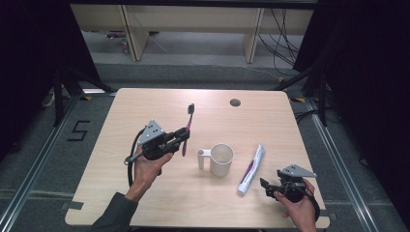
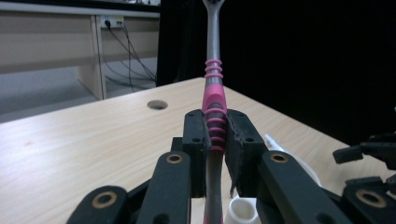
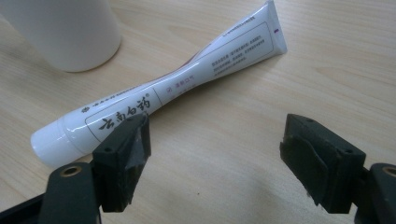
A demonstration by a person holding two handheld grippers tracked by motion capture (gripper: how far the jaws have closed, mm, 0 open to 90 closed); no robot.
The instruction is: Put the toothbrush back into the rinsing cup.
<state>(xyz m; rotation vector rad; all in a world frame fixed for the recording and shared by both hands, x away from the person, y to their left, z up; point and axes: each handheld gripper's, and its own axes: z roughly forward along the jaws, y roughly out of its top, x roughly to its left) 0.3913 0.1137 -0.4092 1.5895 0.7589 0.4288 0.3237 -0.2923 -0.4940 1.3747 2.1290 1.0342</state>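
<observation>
Gripping a pink-and-grey plastic toothbrush [image 1: 187, 129] by its handle, the left claw [image 1: 180, 137] holds it above the pale wooden counter [image 1: 145, 203] — bristles pointing away from the person. Right claw [image 1: 265, 186] rests gaping, empty, just beside a white toothpaste tube [image 1: 251, 169] lying near a white handled cup [image 1: 220, 159].

Cup [image 1: 221, 159] mid-table [image 1: 145, 203], toothpaste tube [image 1: 252, 169] just right, held toothbrush [image 1: 187, 128] left above.
</observation>
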